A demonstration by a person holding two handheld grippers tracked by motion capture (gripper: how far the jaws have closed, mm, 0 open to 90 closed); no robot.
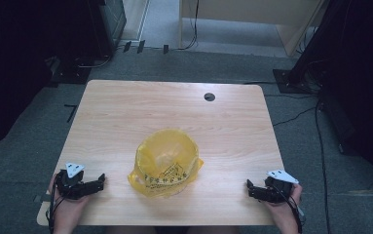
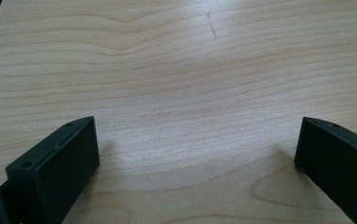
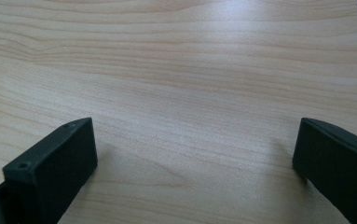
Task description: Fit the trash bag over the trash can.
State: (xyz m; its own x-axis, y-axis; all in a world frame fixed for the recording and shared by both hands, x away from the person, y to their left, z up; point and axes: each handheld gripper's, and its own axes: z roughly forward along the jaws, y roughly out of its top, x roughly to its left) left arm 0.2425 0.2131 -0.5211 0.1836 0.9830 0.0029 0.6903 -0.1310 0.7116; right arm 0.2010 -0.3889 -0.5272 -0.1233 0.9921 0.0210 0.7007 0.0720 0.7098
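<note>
A yellow plastic bag [image 1: 166, 162] with dark print on its front sits crumpled and open-mouthed on the wooden table [image 1: 125, 112], near the front middle. My left gripper [image 1: 99, 181] rests at the table's front left corner, a short way left of the bag, and is open. In the left gripper view its jaws stand wide apart over bare wood [image 2: 190, 93] with nothing between them. My right gripper [image 1: 250, 187] lies at the front right, farther from the bag, also open. Its jaws frame bare wood [image 3: 190, 84] in the right gripper view.
A round cable hole [image 1: 209, 97] pierces the table near its back edge. Grey carpet [image 1: 23, 141] surrounds the table, with cables [image 1: 301, 114] trailing at the right and dark equipment stands [image 1: 315, 44] at the back corners. A pale wooden cabinet [image 1: 252, 19] stands behind.
</note>
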